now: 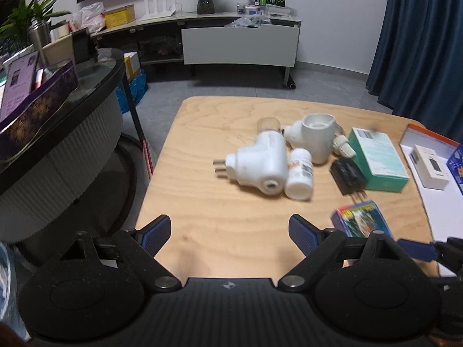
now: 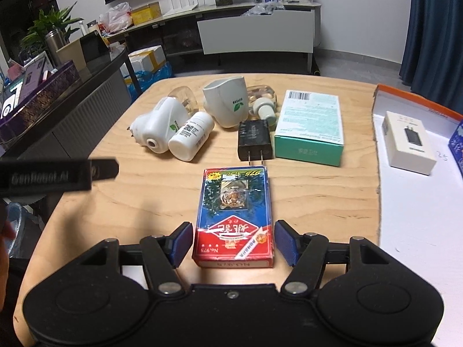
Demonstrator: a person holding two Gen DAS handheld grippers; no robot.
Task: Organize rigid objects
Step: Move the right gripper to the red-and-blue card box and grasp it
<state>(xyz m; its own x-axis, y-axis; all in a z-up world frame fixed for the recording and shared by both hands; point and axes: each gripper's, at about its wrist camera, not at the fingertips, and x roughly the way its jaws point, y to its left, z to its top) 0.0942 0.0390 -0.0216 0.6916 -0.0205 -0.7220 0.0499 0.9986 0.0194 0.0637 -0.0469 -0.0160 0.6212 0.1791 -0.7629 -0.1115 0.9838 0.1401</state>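
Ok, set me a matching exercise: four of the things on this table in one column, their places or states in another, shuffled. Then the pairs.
1. playing-card box
2. black charger
3. white pill bottle
4. beige charger box

A. lying on its side against a white plug-in device
B. in the orange-rimmed tray
C. between the open jaws of the right gripper
D. prongs toward the camera, beside the teal box

Pairs: 1-C, 2-D, 3-A, 4-B

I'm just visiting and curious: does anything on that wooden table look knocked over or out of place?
Yes. The white pill bottle lies on its side against a tipped-over white plug-in device. A second white device and the black charger are jumbled close together. Nothing looks spilled or broken.
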